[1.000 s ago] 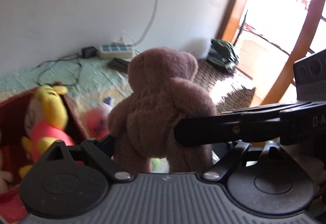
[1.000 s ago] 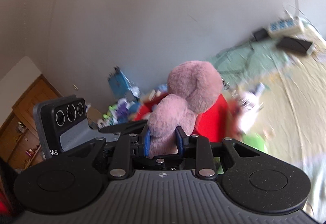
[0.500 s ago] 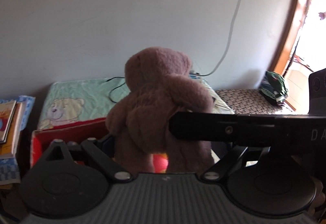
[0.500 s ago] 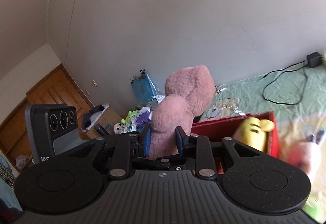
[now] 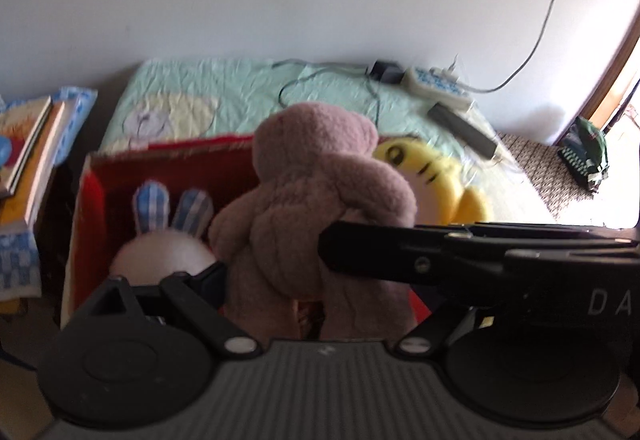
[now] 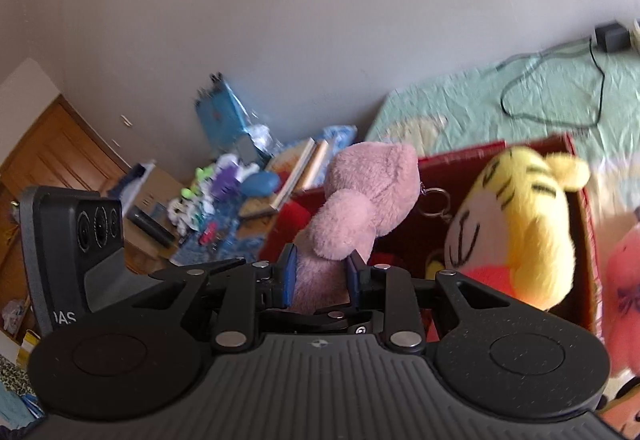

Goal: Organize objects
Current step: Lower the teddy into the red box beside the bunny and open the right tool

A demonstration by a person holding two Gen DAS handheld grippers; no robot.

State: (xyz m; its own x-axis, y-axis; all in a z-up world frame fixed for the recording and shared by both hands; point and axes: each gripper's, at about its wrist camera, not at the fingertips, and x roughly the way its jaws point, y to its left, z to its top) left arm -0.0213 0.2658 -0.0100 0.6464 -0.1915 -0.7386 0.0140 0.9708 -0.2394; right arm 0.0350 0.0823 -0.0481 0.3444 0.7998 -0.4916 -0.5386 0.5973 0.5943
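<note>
Closest in, the right gripper (image 6: 320, 278) is pinching the pink-brown teddy bear (image 6: 360, 200) low on its body, blue pads sinking into the plush. The left gripper (image 5: 316, 280) is clasping the same bear (image 5: 316, 208) around its lower body, jaws wide. The bear is looking soft, light and squashy, so the thick torso is probably the surest hold. Beyond the jaws, the red box (image 5: 172, 176) is holding a rabbit toy (image 5: 164, 244) and a yellow tiger toy (image 6: 516, 216).
</note>
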